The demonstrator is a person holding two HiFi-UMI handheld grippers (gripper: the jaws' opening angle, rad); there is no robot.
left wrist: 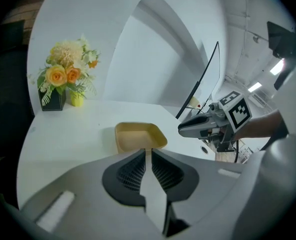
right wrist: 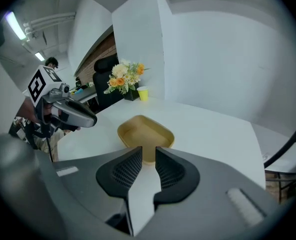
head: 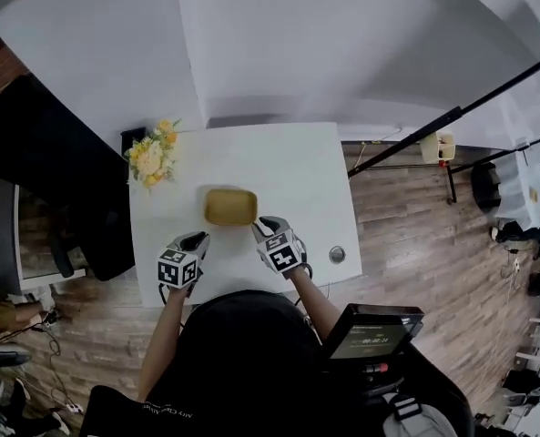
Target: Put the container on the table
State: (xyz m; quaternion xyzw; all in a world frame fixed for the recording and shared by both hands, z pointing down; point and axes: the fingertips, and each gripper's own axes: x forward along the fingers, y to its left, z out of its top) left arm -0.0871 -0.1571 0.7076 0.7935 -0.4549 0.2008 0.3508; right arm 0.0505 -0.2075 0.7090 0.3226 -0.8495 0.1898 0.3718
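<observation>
The tan container (head: 230, 207) looks matt, the white table (head: 288, 167) smooth, the floor (head: 415, 235) wooden.

Soft, even light is filling the room and washing the white table (head: 288, 171) nearly featureless at the centre of the head view. Strip lights (right wrist: 15, 26) are glaring at the upper left of the right gripper view and at the right edge of the left gripper view. Fisheye distortion is bending the walls (head: 297, 44), and dark vignetting is closing in on the corners of both gripper views.

Flower bouquet (head: 151, 157), black chair (head: 46, 176)
</observation>
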